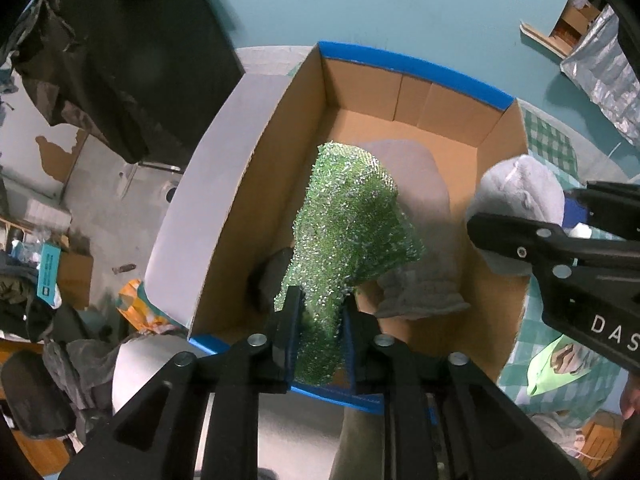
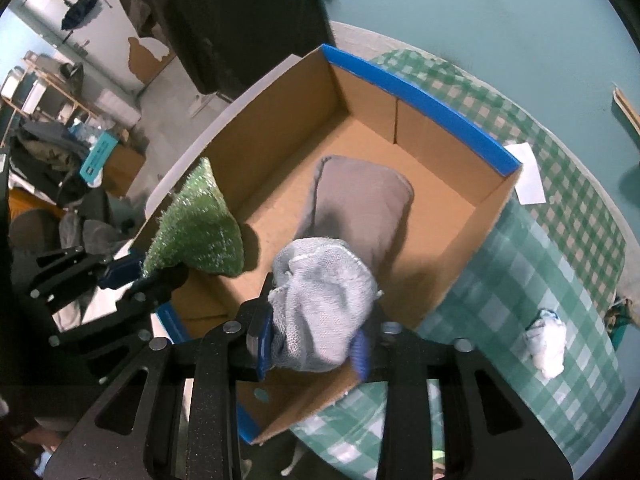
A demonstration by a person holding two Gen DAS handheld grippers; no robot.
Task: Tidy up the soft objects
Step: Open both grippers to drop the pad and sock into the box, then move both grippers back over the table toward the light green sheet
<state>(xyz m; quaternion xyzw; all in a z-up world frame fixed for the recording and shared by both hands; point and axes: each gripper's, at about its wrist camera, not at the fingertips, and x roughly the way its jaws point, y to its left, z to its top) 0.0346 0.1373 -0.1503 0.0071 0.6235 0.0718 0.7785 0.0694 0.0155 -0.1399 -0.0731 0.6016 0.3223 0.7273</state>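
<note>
An open cardboard box (image 1: 276, 152) with blue-taped rims (image 2: 416, 96) stands on the checked tablecloth. A grey sock (image 1: 424, 200) lies flat on its floor, also in the right wrist view (image 2: 360, 196). My left gripper (image 1: 318, 312) is shut on a glittery green cloth (image 1: 352, 224) and holds it above the box's left side; it also shows in the right wrist view (image 2: 196, 228). My right gripper (image 2: 316, 340) is shut on a bunched light grey-blue sock (image 2: 324, 300) above the box's near right side, also in the left wrist view (image 1: 520, 196).
A green-and-white checked tablecloth (image 2: 532, 264) covers the table. A white crumpled cloth (image 2: 546, 344) and a white paper card (image 2: 528, 174) lie on it to the right of the box. A teal wall (image 1: 400, 4) stands behind. Clutter fills the floor at left (image 1: 60, 272).
</note>
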